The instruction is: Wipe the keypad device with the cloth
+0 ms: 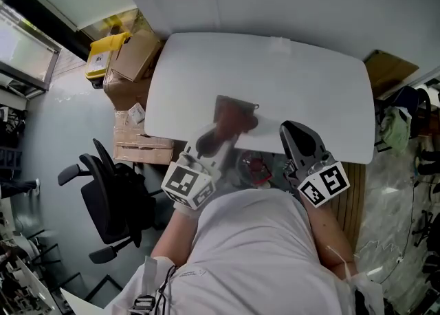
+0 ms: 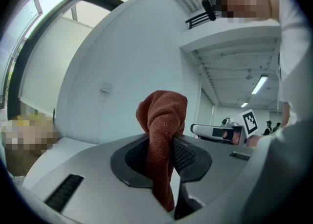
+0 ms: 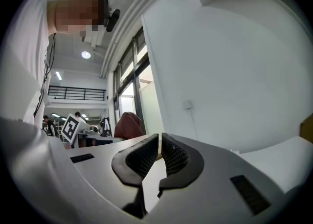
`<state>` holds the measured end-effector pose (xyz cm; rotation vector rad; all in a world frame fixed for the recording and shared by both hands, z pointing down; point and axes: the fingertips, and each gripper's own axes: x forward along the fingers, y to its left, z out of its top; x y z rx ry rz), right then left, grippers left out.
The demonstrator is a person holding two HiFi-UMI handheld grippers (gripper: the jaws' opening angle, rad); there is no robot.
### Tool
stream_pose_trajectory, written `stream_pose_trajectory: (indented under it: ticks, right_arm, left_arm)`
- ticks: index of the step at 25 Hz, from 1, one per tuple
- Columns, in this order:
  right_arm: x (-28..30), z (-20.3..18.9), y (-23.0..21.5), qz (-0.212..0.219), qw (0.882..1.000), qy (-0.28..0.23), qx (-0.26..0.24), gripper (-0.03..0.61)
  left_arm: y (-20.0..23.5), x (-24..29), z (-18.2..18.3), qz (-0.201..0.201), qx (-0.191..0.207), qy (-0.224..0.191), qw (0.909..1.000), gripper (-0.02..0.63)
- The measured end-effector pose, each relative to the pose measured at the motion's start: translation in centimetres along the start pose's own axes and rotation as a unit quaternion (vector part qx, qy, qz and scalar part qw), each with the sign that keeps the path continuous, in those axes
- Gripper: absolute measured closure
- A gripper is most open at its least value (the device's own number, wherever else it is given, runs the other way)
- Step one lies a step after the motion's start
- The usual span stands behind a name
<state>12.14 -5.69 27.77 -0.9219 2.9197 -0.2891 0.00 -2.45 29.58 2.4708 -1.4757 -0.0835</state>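
A rust-brown cloth hangs over the white table, bunched above the jaws and trailing below them in the left gripper view. My left gripper is shut on it and points level. To its right my right gripper is shut with nothing between its pads. It also shows in the left gripper view. A small dark and red object lies past the table's near edge between the grippers; I cannot tell what it is. No keypad device is plainly visible.
Cardboard boxes and a yellow box are stacked left of the table. A black office chair stands at the near left. Flat cardboard and clutter sit to the right. A white wall faces both grippers.
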Motion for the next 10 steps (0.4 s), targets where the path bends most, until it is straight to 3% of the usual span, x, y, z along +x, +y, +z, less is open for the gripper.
stream_pose_trajectory:
  ticks: [10]
  right_arm:
    - [-1.5, -0.2, -2.0, 0.002, 1.0, 0.001, 0.015, 0.541]
  left_arm:
    - [-1.4, 1.0, -0.7, 0.011, -0.005, 0.011, 0.9999, 0.528]
